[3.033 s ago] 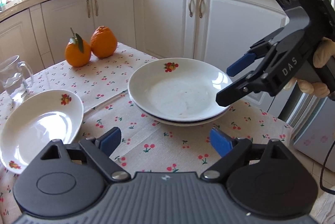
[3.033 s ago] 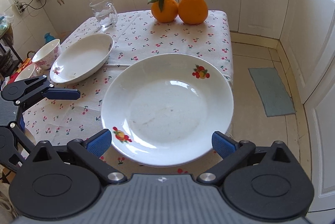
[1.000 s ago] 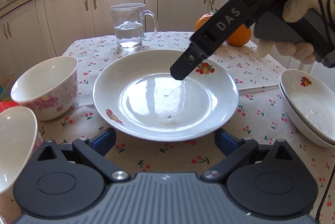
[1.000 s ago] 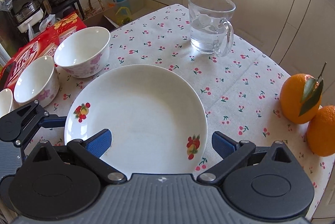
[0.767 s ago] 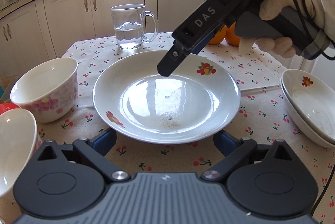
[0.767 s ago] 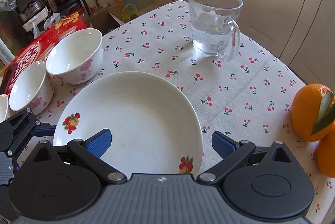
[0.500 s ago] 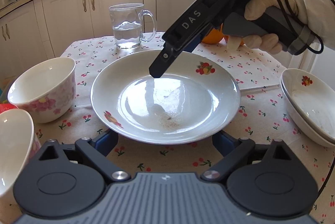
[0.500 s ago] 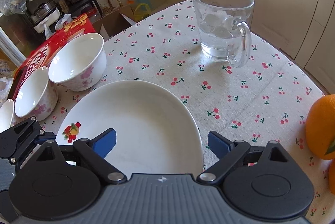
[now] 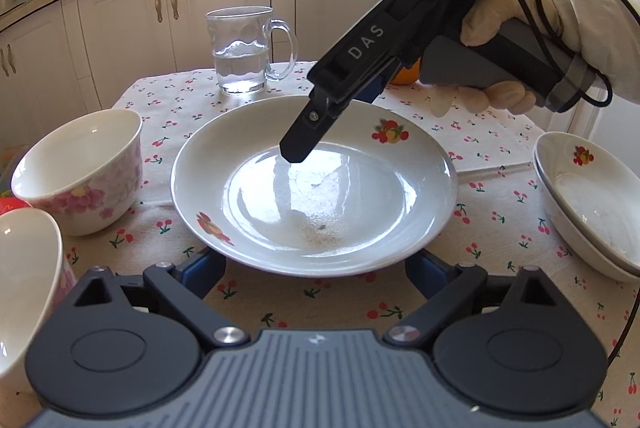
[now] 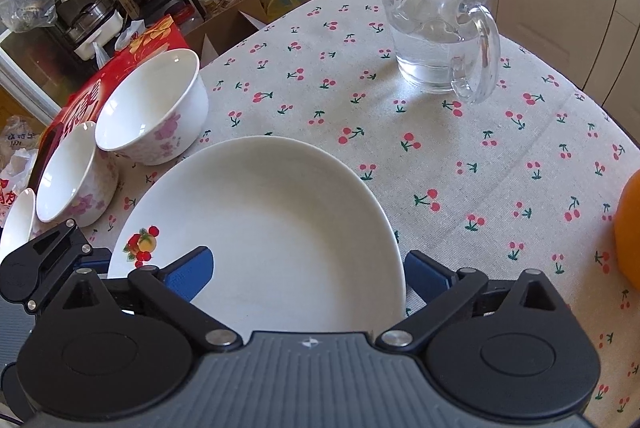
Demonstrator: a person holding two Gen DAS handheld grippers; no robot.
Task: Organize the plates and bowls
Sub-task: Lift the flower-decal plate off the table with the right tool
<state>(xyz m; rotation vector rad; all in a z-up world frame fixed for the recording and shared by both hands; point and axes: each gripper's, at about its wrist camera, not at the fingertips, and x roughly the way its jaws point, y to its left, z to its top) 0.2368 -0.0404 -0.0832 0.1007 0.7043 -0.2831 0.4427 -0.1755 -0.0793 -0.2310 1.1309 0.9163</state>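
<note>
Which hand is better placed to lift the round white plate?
Probably right: the right gripper, jaws just opening wider, straddles the rim of the round white plate, one finger inside, one outside. The left gripper only flanks its near edge.

Glossy glazed plate [image 9: 316, 183] gleaming; matt woven cherry-print tablecloth [image 9: 500, 211]; clear smooth glass mug [image 10: 440, 19]; matt black plastic gripper [image 9: 316, 268].

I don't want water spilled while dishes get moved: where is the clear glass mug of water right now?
The clear glass mug of water stands upright at the table's far edge in the left wrist view, just beyond the white fruit-patterned plate, apart from it.
</note>
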